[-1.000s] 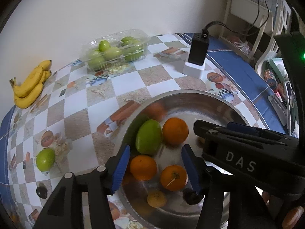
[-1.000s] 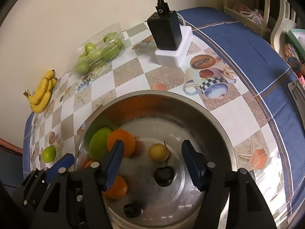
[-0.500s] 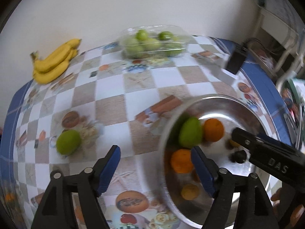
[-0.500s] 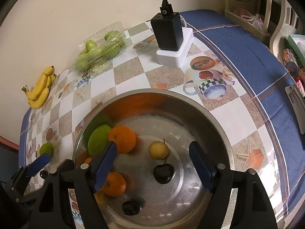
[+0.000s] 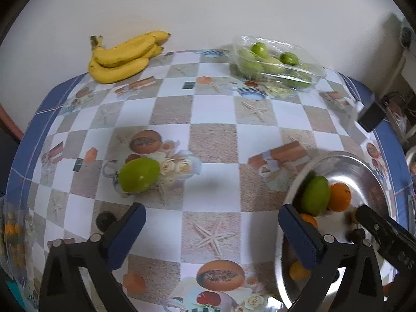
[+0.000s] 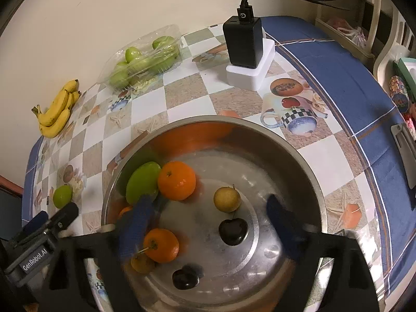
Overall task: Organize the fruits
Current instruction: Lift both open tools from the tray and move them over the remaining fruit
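Note:
A steel bowl (image 6: 260, 124) holds a green mango (image 6: 143, 182), two oranges (image 6: 176, 180), a small yellow fruit (image 6: 226, 199) and dark cherries (image 6: 232, 231). My right gripper (image 6: 210, 215) hangs over the bowl, its jaws opening, the pads pressing on nothing. A loose green fruit (image 5: 139, 175) lies on the checked tablecloth, left of the bowl (image 5: 364, 161). A small dark fruit (image 5: 105, 219) sits close by. My left gripper (image 5: 212, 223) hovers over the cloth between that green fruit and the bowl, its jaws opening with nothing between them.
Bananas (image 5: 124, 57) and a clear plastic box of green fruit (image 5: 275, 62) lie along the far wall. A black charger (image 6: 244, 44) on a white block stands behind the bowl. A grey metal tool (image 6: 405, 150) lies on the blue cloth edge at the right.
My left gripper has swung left, off the bowl and over the cloth near the loose green fruit. Both pairs of jaws have spread wider. The right gripper stays over the bowl.

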Available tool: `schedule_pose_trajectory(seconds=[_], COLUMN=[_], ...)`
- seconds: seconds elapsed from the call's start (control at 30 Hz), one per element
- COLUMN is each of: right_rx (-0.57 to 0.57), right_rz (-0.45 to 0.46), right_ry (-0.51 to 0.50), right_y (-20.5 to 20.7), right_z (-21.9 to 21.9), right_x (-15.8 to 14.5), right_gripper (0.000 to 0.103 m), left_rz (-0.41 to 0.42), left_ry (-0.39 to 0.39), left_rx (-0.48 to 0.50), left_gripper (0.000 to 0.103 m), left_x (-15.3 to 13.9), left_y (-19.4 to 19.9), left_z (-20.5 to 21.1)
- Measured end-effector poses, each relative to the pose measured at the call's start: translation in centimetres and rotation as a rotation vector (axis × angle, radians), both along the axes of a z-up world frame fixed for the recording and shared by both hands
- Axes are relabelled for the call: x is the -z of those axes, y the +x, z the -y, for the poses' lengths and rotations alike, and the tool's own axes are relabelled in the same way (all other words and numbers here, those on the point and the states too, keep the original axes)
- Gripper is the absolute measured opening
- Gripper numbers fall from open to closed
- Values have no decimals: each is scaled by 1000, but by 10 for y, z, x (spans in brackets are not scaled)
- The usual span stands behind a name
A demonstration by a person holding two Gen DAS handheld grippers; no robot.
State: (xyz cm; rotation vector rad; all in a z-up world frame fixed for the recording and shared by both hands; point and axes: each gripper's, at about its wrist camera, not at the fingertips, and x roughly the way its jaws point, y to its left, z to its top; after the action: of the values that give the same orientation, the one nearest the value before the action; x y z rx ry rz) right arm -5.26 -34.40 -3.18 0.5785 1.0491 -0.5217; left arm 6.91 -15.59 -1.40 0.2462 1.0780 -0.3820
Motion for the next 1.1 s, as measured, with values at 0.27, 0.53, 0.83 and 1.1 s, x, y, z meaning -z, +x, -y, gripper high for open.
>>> schedule_pose_trajectory(seconds=[0.27, 0.53, 0.83, 1.1], right_rx=[4, -6, -37, -75], right_rz=[-27, -19, -8, 6], right_ry=[5, 0, 3, 5], right_y=[1, 2, 5, 11], right_z=[0, -4, -17, -28], right_x=[5, 0, -11, -14], right_gripper=[102, 102, 102, 102], left_rz=[-1, -3, 30, 44], left_ry=[15, 32, 31, 45], left_rx=[-10, 24, 56, 15], left_gripper=[103, 103, 103, 103], left_x=[5, 4, -10, -16], left_y=[1, -1, -2, 8], left_z=[-1, 2, -3, -23])
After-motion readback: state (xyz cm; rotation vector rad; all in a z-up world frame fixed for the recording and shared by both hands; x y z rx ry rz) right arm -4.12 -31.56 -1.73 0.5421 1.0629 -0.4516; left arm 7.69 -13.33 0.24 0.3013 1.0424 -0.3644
